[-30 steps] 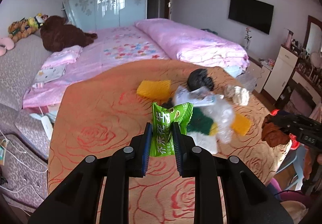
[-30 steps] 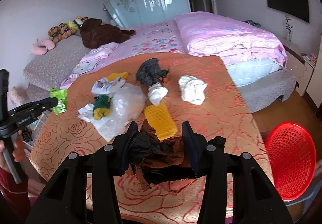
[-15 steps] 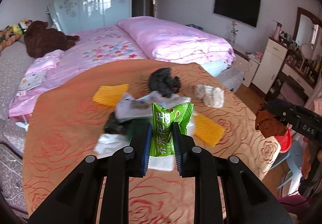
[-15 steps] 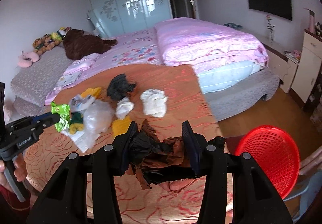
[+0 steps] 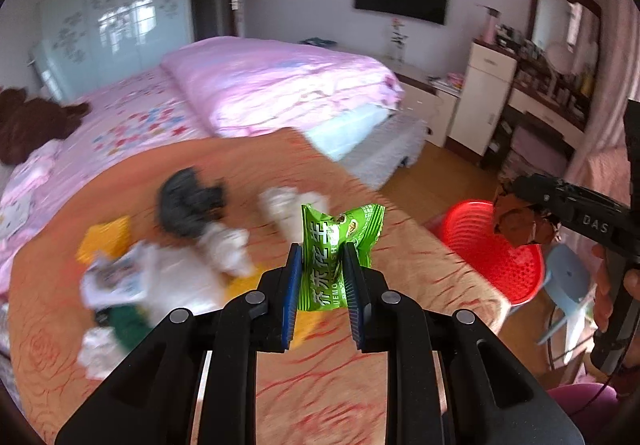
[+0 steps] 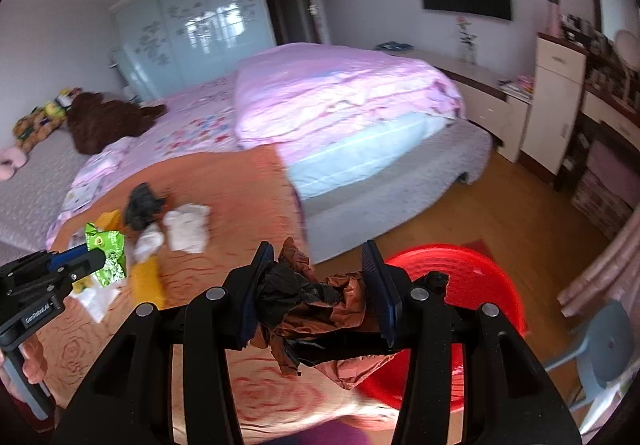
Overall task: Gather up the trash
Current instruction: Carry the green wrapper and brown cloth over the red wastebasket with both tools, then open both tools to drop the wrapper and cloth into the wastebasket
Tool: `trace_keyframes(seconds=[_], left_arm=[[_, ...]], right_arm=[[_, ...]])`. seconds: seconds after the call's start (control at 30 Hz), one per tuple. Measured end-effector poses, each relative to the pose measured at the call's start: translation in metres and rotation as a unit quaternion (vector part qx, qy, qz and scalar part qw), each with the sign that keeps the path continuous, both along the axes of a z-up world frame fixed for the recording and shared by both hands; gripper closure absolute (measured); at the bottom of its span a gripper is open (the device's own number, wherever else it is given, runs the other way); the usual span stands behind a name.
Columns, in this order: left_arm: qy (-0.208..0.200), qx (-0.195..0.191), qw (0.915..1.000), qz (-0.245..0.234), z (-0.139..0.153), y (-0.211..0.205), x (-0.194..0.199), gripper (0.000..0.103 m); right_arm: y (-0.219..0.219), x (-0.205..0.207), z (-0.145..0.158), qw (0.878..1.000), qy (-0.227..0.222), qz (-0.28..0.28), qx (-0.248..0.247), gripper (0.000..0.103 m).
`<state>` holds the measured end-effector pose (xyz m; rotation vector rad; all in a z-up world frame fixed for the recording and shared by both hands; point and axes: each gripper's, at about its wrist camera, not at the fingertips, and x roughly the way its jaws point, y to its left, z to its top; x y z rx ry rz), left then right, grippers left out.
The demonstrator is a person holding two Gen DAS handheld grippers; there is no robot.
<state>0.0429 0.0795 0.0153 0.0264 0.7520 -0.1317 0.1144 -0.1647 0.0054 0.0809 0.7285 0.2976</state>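
Note:
My left gripper (image 5: 321, 257) is shut on a green snack wrapper (image 5: 334, 253) and holds it above the orange rose-patterned table (image 5: 360, 397). It also shows in the right wrist view (image 6: 90, 259) with the wrapper (image 6: 107, 253). My right gripper (image 6: 319, 263) is shut on a crumpled brown and black bag (image 6: 316, 305), held at the table's right edge beside the red basket (image 6: 472, 285). In the left wrist view the bag (image 5: 520, 221) hangs above the basket (image 5: 492, 249). Several pieces of trash lie on the table: a dark wad (image 5: 188, 201), white tissues (image 5: 224, 245), yellow sponges (image 5: 105, 241).
A pink bed (image 6: 320, 101) stands behind the table. White cabinets and a dresser (image 6: 560, 101) line the right wall. A pale blue stool (image 6: 600, 349) stands next to the basket on the wooden floor (image 6: 500, 205). Plush toys (image 6: 104, 121) lie at the left.
Both grippers have swung to the right with their loads. The red basket has come into view under and beside the right gripper's bag. The trash on the table has not moved.

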Motion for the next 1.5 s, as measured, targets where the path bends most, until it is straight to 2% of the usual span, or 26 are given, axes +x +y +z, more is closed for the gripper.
trace_keyframes(seconds=[0.2, 0.37, 0.73, 0.9, 1.0, 1.13, 1.33, 1.5], left_arm=[[0.006, 0.005, 0.9983, -0.058, -0.004, -0.063, 0.029, 0.083], [0.034, 0.022, 0.9938, -0.103, -0.025, -0.118, 0.05, 0.083], [0.095, 0.044, 0.9802, -0.168, -0.068, -0.186, 0.08, 0.083], [0.114, 0.054, 0.9744, -0.186, -0.084, -0.201, 0.086, 0.082], [0.12, 0.052, 0.9731, -0.19, -0.088, -0.202, 0.087, 0.075], [0.116, 0.049, 0.9746, -0.185, -0.09, -0.199, 0.088, 0.052], [0.103, 0.041, 0.979, -0.171, -0.081, -0.191, 0.083, 0.04], [0.078, 0.04, 0.985, -0.148, -0.068, -0.178, 0.072, 0.036]], right_arm=[[-0.043, 0.007, -0.014, 0.999, 0.019, -0.05, -0.001, 0.058], [-0.072, 0.015, -0.032, 0.996, 0.041, -0.083, 0.003, 0.057], [-0.105, 0.037, -0.071, 0.989, 0.083, -0.126, 0.008, 0.056], [-0.114, 0.044, -0.082, 0.986, 0.096, -0.138, 0.017, 0.05], [-0.116, 0.044, -0.084, 0.984, 0.098, -0.145, 0.022, 0.04], [-0.116, 0.043, -0.082, 0.985, 0.094, -0.145, 0.025, 0.038], [-0.116, 0.036, -0.067, 0.986, 0.072, -0.147, 0.023, 0.038], [-0.114, 0.026, -0.052, 0.987, 0.046, -0.15, 0.019, 0.038]])
